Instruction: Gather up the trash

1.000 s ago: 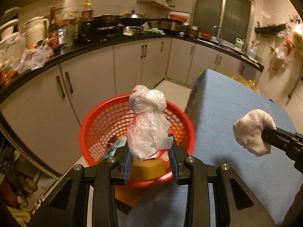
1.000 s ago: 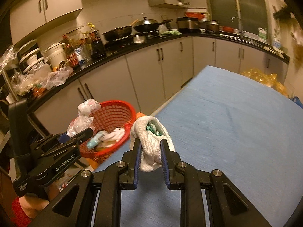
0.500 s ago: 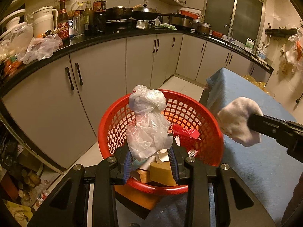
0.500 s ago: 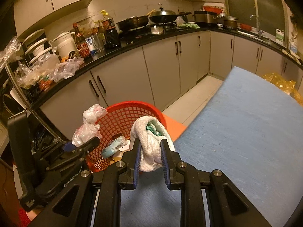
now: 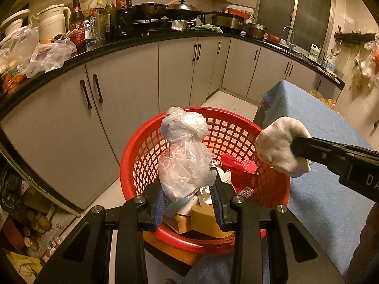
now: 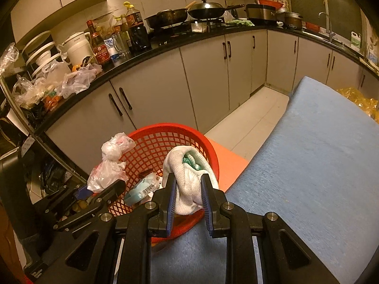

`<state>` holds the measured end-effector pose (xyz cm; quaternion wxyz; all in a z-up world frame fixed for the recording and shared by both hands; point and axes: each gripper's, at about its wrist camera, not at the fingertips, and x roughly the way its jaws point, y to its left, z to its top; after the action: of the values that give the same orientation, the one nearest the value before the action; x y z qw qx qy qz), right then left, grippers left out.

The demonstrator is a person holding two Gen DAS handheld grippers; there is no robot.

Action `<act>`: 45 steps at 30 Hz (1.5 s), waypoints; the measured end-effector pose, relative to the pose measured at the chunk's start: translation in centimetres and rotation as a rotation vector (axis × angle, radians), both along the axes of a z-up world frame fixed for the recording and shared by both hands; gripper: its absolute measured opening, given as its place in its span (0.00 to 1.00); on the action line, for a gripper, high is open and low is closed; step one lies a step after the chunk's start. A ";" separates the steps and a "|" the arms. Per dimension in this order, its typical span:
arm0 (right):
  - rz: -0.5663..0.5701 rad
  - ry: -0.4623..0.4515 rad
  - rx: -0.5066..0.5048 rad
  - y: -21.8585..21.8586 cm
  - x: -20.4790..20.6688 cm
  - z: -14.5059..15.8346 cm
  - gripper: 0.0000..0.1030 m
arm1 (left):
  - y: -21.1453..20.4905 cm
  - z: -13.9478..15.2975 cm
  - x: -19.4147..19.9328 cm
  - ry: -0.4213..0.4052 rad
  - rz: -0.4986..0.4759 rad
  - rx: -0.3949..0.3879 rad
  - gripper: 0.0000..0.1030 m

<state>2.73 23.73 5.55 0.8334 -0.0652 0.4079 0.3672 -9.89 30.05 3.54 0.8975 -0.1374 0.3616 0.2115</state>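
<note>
My left gripper [image 5: 188, 200] is shut on a knotted clear plastic bag [image 5: 183, 163] and holds it over the red mesh basket [image 5: 146, 146]. My right gripper [image 6: 188, 196] is shut on a white cloth bundle [image 6: 189, 177] with something green inside, held over the basket's near rim [image 6: 213, 156]. The bundle [image 5: 280, 148] also shows at the right of the left wrist view, over the basket's right edge. The bagged trash [image 6: 110, 163] shows at the left of the right wrist view. The basket holds a red packet [image 5: 238, 165], a tan block [image 5: 206, 220] and papers.
The blue-covered table [image 6: 308, 165] lies to the right of the basket. An orange stool [image 6: 227, 163] stands under the basket. Grey cabinets [image 5: 132, 87] and a cluttered black counter [image 5: 99, 47] run behind. Clutter sits on the floor at lower left [image 5: 35, 227].
Both grippers have moved left off the table toward the basket. The bag and the cloth bundle now hang over the basket instead of beside it. Both grips are unchanged.
</note>
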 end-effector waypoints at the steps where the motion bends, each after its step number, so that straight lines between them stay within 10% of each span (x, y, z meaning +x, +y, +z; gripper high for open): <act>1: 0.000 0.002 -0.001 0.1 0.1 -0.1 0.22 | 0.0 0.0 0.1 0.001 0.001 -0.001 0.32; 18: 0.004 0.020 -0.010 1.3 1.2 -0.8 0.25 | 0.4 -0.3 0.8 0.007 0.004 0.002 0.32; 29: -0.015 -0.016 0.030 0.2 0.9 0.5 0.50 | 0.5 0.2 0.5 -0.021 0.021 0.032 0.69; 34: -0.056 -0.064 0.036 -0.9 0.4 1.6 0.83 | 0.3 0.6 0.0 -0.035 0.054 0.051 0.90; 45: -0.146 -0.140 -0.023 -3.9 -0.4 2.1 0.95 | -1.1 2.1 -0.8 -0.054 0.095 0.121 0.92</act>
<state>2.32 19.80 7.69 0.8836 -0.0704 0.3566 0.2951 -10.72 28.98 5.59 0.9026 -0.1054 0.3171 0.2714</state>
